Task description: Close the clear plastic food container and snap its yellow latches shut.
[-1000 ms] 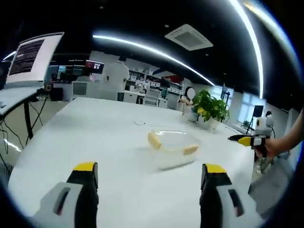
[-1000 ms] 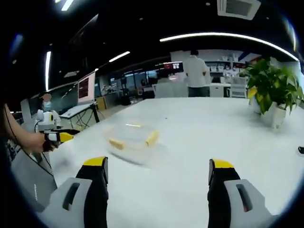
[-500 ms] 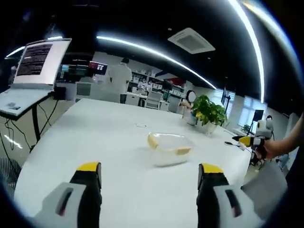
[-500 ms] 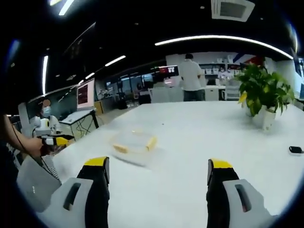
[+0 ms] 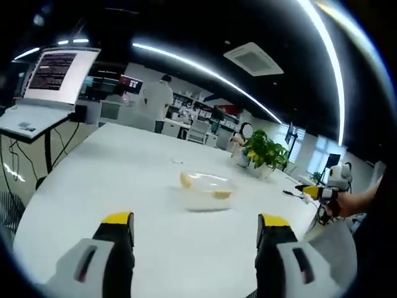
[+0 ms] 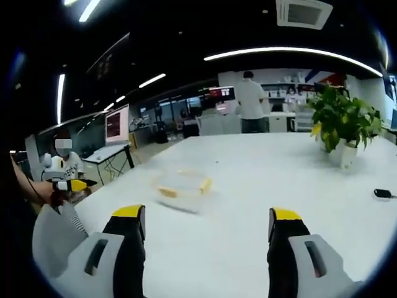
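Note:
A clear plastic food container (image 5: 205, 191) with yellow latches stands on the white table (image 5: 105, 180), well ahead of both grippers. In the right gripper view the container (image 6: 182, 188) sits left of centre. My left gripper (image 5: 193, 230) is open, nothing between its yellow-tipped jaws, and stays far short of the container. My right gripper (image 6: 201, 225) is open too and empty. The right gripper (image 5: 316, 191) also appears at the right edge of the left gripper view, held in a hand. The left gripper (image 6: 71, 185) appears at the left edge of the right gripper view.
A potted plant (image 6: 339, 124) stands at the far right of the table, with a small dark object (image 6: 383, 193) near it. A monitor on a stand (image 5: 56, 77) is beside the table. A person (image 6: 250, 105) stands at the far end, another sits at left.
Both cameras have pulled back from the container, which now looks smaller and farther away. Both grippers stay open.

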A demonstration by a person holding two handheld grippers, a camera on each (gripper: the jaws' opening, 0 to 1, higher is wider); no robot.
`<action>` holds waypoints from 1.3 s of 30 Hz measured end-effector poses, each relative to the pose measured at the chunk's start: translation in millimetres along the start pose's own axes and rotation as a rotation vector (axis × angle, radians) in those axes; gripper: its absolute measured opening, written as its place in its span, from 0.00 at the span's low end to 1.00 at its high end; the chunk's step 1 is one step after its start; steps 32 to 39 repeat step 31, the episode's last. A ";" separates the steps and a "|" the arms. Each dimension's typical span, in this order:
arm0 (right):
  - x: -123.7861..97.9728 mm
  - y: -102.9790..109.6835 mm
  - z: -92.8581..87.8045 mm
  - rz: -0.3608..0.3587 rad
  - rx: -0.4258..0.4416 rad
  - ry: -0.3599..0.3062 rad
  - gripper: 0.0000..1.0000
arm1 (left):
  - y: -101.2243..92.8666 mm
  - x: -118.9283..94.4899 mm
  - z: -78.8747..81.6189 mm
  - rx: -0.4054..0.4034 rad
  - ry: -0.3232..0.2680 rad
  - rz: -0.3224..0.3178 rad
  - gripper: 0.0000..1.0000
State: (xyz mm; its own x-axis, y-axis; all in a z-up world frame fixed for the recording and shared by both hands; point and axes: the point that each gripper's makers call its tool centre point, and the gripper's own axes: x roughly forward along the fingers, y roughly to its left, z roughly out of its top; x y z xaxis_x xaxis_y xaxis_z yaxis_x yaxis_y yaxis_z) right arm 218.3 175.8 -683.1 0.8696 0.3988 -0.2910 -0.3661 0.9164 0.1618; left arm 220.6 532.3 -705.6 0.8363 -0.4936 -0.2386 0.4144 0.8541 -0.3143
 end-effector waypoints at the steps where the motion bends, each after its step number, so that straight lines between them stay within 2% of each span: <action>1: -1.4 -0.8 -1.0 -0.002 0.003 0.000 0.79 | 0.8 -1.8 -0.9 0.001 0.002 0.004 0.77; 5: -5.7 0.3 -3.1 0.003 0.025 -0.005 0.78 | 0.2 -7.0 -2.7 -0.004 -0.003 0.007 0.76; 6: -6.5 2.5 -3.7 0.017 0.042 -0.009 0.77 | 0.5 -8.5 0.2 0.062 -0.010 0.006 0.76; 7: -7.1 3.1 -3.4 0.020 0.044 -0.012 0.76 | -0.4 -9.8 1.0 0.076 -0.016 0.008 0.76; 10: -8.4 8.1 -8.1 0.022 0.042 0.001 0.74 | -3.1 -12.2 -2.0 0.045 -0.015 0.001 0.76; 14: -7.3 15.7 -17.4 0.032 0.043 0.017 0.75 | -8.0 -12.2 -7.4 0.078 -0.004 -0.007 0.75; 18: -6.6 25.2 -27.1 0.043 0.020 0.044 0.75 | -15.4 -15.1 -7.5 0.114 -0.026 -0.016 0.67; 23: -3.7 28.5 -29.4 0.039 0.018 0.047 0.75 | -21.2 -12.4 -17.2 0.092 -0.011 -0.037 0.68; 25: -2.3 30.2 -31.9 0.042 -0.032 0.062 0.75 | -25.6 -12.6 -13.8 0.043 -0.035 -0.046 0.68; 27: -1.6 33.2 -30.3 0.045 -0.047 0.050 0.74 | -27.0 -11.7 -14.1 0.081 -0.038 -0.048 0.68; 28: -1.6 33.4 -30.1 0.048 -0.040 0.047 0.74 | -25.7 -10.5 -18.8 0.115 -0.008 -0.040 0.68; 39: -1.8 31.8 -32.8 0.048 -0.038 0.058 0.74 | -24.3 -9.6 -18.5 0.100 -0.014 -0.040 0.68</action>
